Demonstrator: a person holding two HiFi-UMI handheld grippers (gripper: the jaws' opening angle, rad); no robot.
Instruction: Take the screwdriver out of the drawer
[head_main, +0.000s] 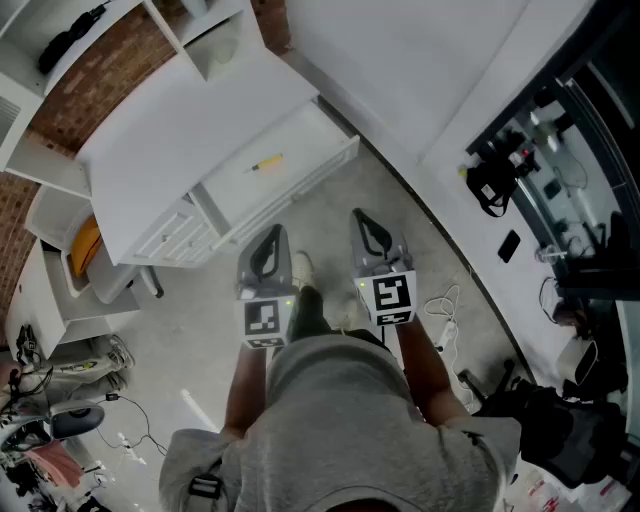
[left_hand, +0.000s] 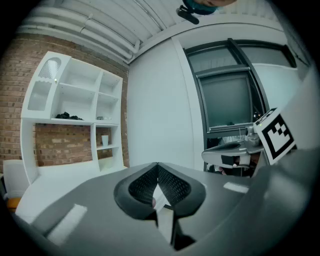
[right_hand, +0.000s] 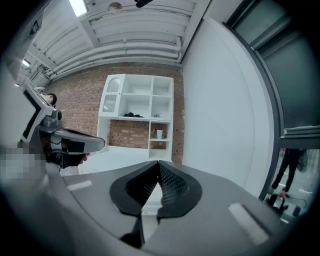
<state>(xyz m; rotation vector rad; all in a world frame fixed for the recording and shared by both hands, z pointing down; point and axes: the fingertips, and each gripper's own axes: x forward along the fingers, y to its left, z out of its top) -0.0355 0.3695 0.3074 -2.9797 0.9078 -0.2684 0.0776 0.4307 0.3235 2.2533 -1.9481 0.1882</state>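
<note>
Lying in open white drawer (head_main: 300, 128): small yellow screwdriver (head_main: 267, 163); left tool (head_main: 266, 244), right tool (head_main: 371, 231) both closed, empty.

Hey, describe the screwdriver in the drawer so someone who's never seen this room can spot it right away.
Find the white desk by the brick wall, with one open drawer pulled out from it. The screwdriver lies on that drawer's bare white bottom: small, yellow-handled, and the only thing visible in there.
</note>
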